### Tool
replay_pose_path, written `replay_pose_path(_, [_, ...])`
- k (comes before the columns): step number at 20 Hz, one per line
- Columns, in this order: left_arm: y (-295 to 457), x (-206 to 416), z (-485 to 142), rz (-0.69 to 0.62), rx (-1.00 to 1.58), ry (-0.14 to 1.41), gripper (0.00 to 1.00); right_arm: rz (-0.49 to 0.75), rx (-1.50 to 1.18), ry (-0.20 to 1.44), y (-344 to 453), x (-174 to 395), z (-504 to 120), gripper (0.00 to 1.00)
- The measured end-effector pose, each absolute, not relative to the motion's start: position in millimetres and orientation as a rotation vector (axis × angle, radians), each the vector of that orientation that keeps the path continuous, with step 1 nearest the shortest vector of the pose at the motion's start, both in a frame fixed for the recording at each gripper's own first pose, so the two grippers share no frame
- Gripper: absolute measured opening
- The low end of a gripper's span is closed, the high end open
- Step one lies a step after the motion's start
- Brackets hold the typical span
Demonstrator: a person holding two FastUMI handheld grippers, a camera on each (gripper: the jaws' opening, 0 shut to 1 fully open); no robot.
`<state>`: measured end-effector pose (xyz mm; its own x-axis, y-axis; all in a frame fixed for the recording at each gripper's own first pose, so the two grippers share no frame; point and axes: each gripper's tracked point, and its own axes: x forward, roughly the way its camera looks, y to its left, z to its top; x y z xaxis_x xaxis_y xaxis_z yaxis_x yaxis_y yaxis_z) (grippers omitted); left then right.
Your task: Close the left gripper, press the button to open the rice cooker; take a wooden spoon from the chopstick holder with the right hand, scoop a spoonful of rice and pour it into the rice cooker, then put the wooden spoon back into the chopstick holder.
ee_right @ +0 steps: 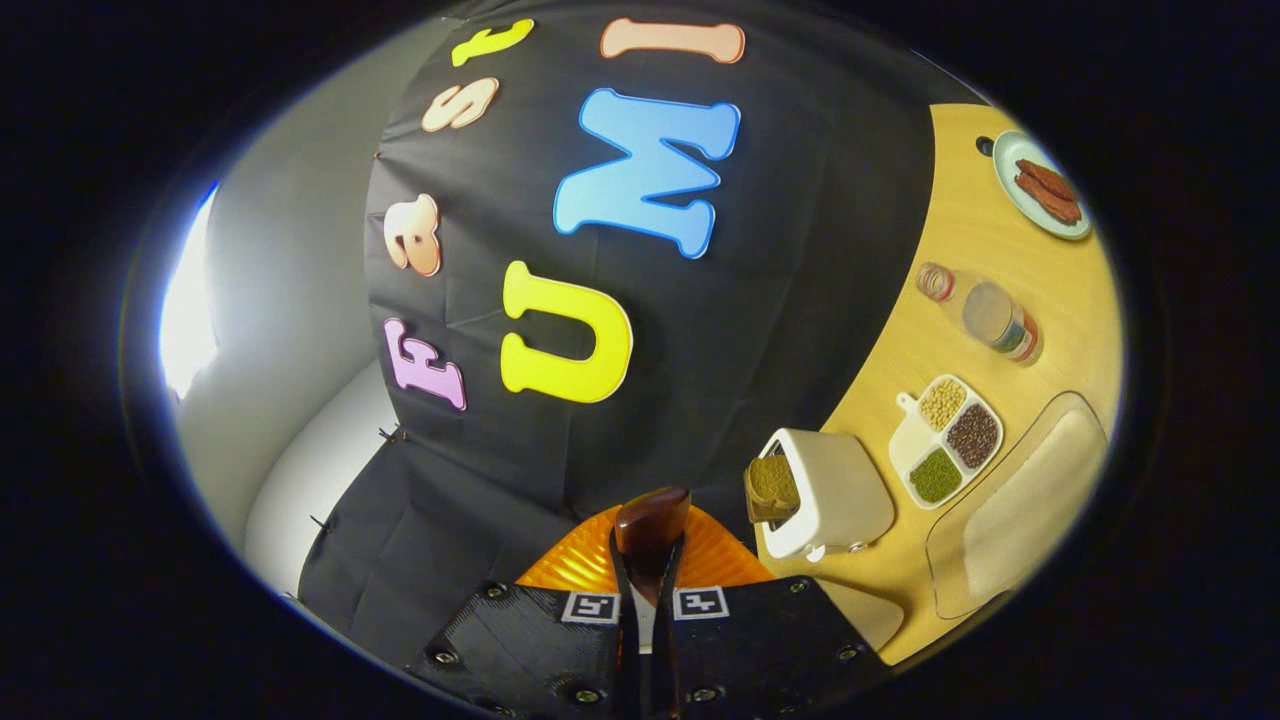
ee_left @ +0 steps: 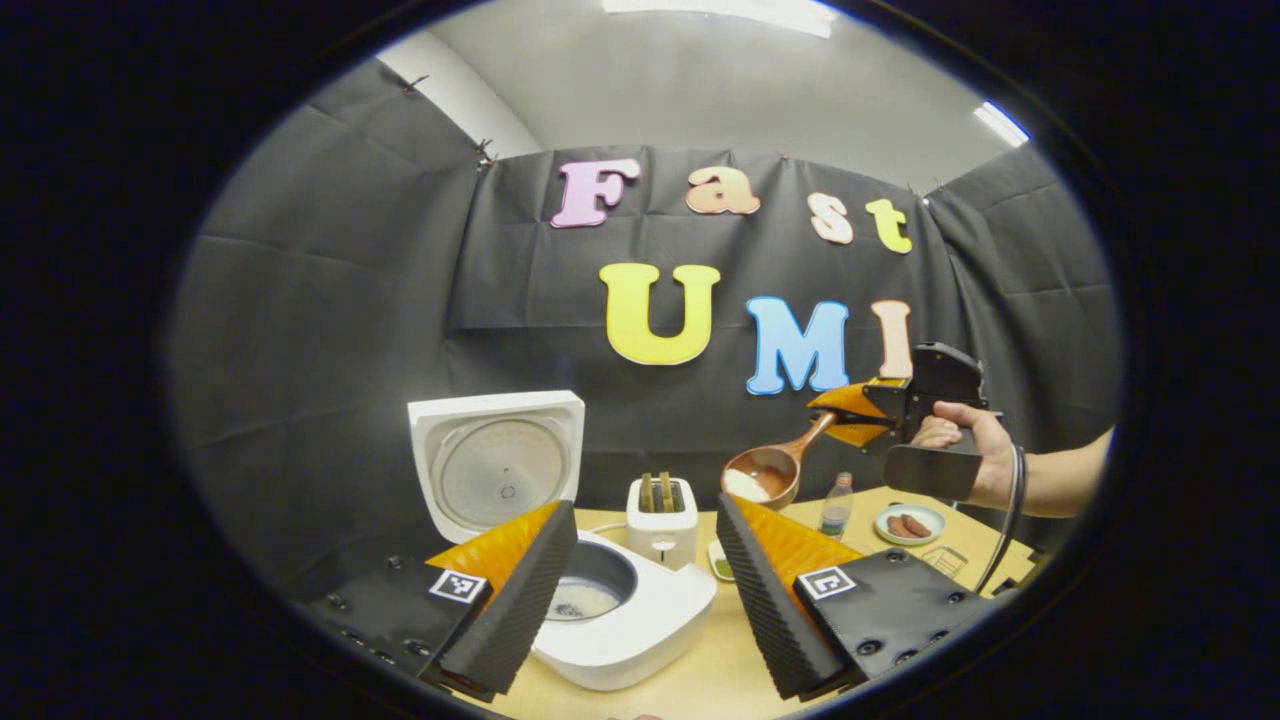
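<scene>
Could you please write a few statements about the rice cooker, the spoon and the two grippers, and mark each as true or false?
1. The rice cooker has its lid up. True.
2. The wooden spoon is empty. False: white rice lies in its bowl.
3. The right gripper holds the spoon by its handle, both fingers pressed on it. True.
4. The left gripper is shut. False: its fingers stand apart, with the cooker's pot between them in the left gripper view.
5. The toaster is empty. False: bread slices stand in its slots.
6. A plate with brown pieces of food sits on the table. True.
</scene>
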<state>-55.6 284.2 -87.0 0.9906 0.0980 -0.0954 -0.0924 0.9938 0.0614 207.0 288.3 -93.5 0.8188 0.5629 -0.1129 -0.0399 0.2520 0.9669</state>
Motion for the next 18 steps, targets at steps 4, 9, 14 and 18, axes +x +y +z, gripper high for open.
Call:
replay_pose_path(4, [294, -67, -89, 0.101, 0.038, 0.089, 0.98, 0.481, 1.196, 0.539, 336, 213, -98, 0.05])
replay_pose_path(9, [306, -75, -94, 0.121, 0.031, 0.106, 0.98, 0.54, 1.101, 0.585, 391, 217, -109, 0.05])
replay_pose_path(14, [318, -82, -92, 0.132, 0.033, 0.104, 0.97, 0.575, 0.969, 0.624, 442, 220, -133, 0.05])
replay_pose_path(18, [331, -84, -100, 0.153, 0.016, 0.123, 0.97, 0.607, 0.816, 0.638, 478, 217, -153, 0.05])
